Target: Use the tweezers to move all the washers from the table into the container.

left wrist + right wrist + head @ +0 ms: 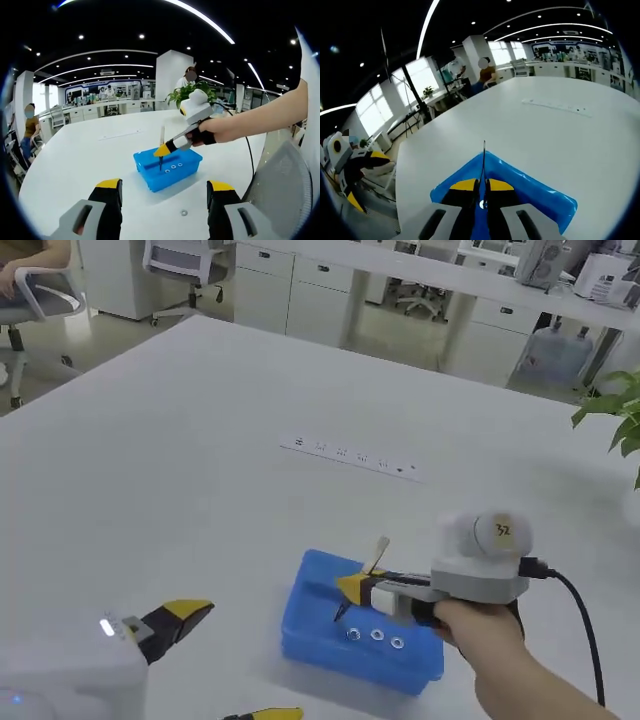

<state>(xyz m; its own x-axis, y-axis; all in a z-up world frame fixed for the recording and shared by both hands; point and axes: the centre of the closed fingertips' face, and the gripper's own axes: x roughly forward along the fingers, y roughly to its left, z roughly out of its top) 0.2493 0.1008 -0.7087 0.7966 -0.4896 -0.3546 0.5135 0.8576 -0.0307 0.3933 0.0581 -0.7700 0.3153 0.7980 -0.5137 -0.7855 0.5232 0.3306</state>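
The tweezers (379,551) are gripped in the clenched right tool (350,588), tips pointing into the blue container (325,645), where 3 washers (376,635) lie. The left tool (165,185) is released; 1 washer (184,212) lies on the bench (75,165).

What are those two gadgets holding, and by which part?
The right gripper pinches the tweezers about mid-length, tips pointing into the blue container. The left gripper is open, holding nothing.

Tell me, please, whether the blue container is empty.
Not empty: three washers lie in a row inside the container, plain in the head view.
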